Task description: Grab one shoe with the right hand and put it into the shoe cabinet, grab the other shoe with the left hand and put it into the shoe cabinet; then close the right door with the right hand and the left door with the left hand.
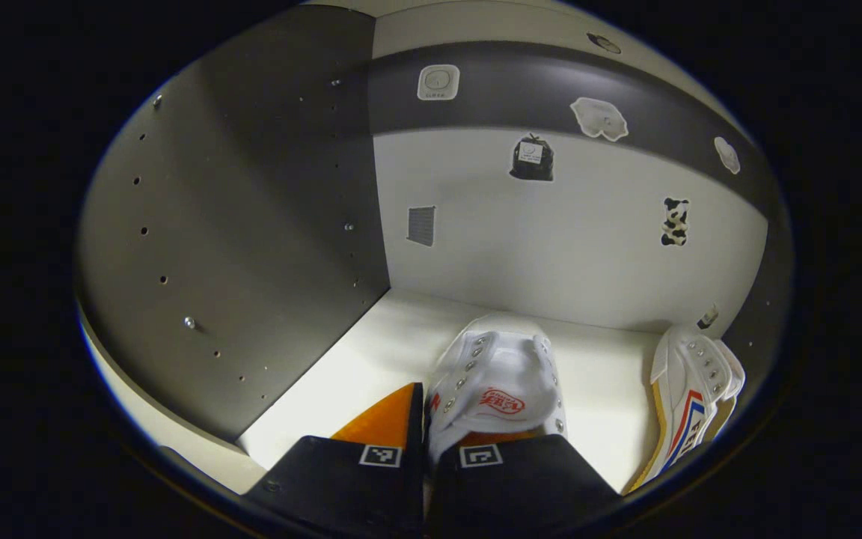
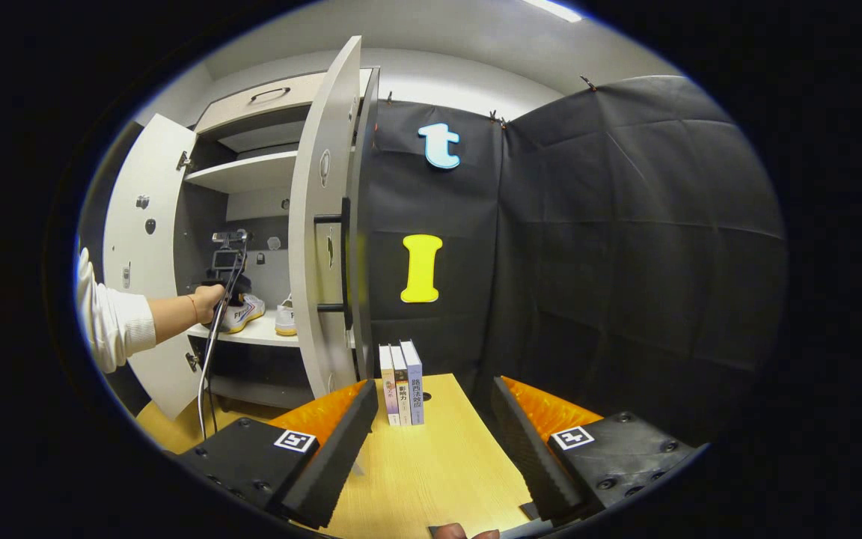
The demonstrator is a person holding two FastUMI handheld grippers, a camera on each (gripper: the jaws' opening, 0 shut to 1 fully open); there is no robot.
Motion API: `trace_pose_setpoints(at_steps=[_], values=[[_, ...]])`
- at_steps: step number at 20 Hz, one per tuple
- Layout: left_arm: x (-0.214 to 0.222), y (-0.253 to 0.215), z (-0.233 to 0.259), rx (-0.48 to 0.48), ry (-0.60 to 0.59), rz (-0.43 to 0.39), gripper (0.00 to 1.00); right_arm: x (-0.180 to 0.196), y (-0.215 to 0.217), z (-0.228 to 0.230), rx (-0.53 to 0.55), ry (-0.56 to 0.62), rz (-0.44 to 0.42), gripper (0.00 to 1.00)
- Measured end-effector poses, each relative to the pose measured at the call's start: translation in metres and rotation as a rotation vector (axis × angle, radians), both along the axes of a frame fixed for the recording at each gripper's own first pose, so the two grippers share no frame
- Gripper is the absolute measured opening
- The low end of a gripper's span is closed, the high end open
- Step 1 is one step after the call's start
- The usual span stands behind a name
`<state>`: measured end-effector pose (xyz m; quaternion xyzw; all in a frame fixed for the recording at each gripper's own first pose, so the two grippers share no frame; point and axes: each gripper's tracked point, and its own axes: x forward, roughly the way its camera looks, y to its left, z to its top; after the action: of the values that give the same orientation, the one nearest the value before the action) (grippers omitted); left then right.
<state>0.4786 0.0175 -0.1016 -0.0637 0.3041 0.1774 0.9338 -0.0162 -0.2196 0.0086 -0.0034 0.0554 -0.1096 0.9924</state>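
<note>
Shoe (image 1: 497, 389) at 6 o'clock on the cabinet shelf (image 1: 371, 352), clamped in left tongs (image 1: 425, 442), other shoe (image 1: 689, 389) already at 4 o'clock; right tongs (image 2: 431, 442) apart over worktop (image 2: 431, 464); next, likely release, withdraw, then close doors.

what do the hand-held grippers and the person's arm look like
Each hand-held gripper has two chunky wedge-shaped fingers on dark blocks, each block bearing a small square black-and-white marker. The right hand-held gripper shows bolt heads on its blocks. Farther off, the left hand-held gripper is a dark unit trailing a thin cable, held by a hand below a white ribbed sleeve.
</note>
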Motion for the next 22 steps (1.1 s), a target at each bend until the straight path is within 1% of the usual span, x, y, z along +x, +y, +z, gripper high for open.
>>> trace_pose_setpoints(at_steps=[1,2,4,5,6,7,8,9,10,11,12,13,14,17,22], values=[[-0.002,0.001,0.001,0.010,0.006,-0.004,0.17,-0.003,-0.001,-0.001,0.004,0.001,0.000,0.98],[-0.006,-0.001,0.002,0.019,0.012,-0.017,0.19,-0.005,0.000,-0.001,0.011,0.002,0.002,0.98],[-0.012,-0.005,0.006,0.038,0.008,-0.046,0.26,-0.007,0.003,-0.001,0.022,-0.002,0.009,0.98],[-0.017,-0.005,0.009,0.050,0.002,-0.055,0.33,-0.008,0.004,-0.001,0.025,-0.004,0.014,0.98],[-0.021,-0.007,0.012,0.053,-0.010,-0.065,0.37,-0.009,0.006,0.000,0.027,-0.005,0.019,0.98],[-0.025,-0.009,0.016,0.053,-0.024,-0.074,0.43,-0.011,0.008,0.000,0.030,-0.007,0.025,0.98],[-0.029,-0.012,0.022,0.055,-0.044,-0.085,0.46,-0.011,0.010,0.001,0.035,-0.007,0.033,0.98],[-0.033,-0.013,0.028,0.062,-0.069,-0.095,0.54,-0.012,0.012,0.000,0.039,-0.007,0.039,0.98],[-0.038,-0.015,0.035,0.072,-0.094,-0.104,0.58,-0.012,0.015,-0.001,0.046,-0.005,0.048,0.98],[-0.043,-0.017,0.044,0.082,-0.123,-0.116,0.66,-0.014,0.018,-0.002,0.050,-0.004,0.055,0.98],[-0.047,-0.021,0.053,0.089,-0.152,-0.128,0.70,-0.015,0.021,-0.001,0.052,-0.004,0.063,0.98],[-0.053,-0.023,0.062,0.098,-0.179,-0.139,0.77,-0.016,0.023,-0.001,0.053,-0.004,0.070,0.99],[-0.061,-0.027,0.073,0.108,-0.212,-0.151,0.80,-0.016,0.026,-0.001,0.053,-0.006,0.077,0.98],[-0.087,-0.038,0.105,0.115,-0.301,-0.181,0.86,-0.013,0.028,0.006,0.048,-0.014,0.090,0.98],[-0.153,-0.053,0.158,0.110,-0.459,-0.218,0.89,0.003,0.021,0.026,0.063,-0.035,0.092,0.98]])
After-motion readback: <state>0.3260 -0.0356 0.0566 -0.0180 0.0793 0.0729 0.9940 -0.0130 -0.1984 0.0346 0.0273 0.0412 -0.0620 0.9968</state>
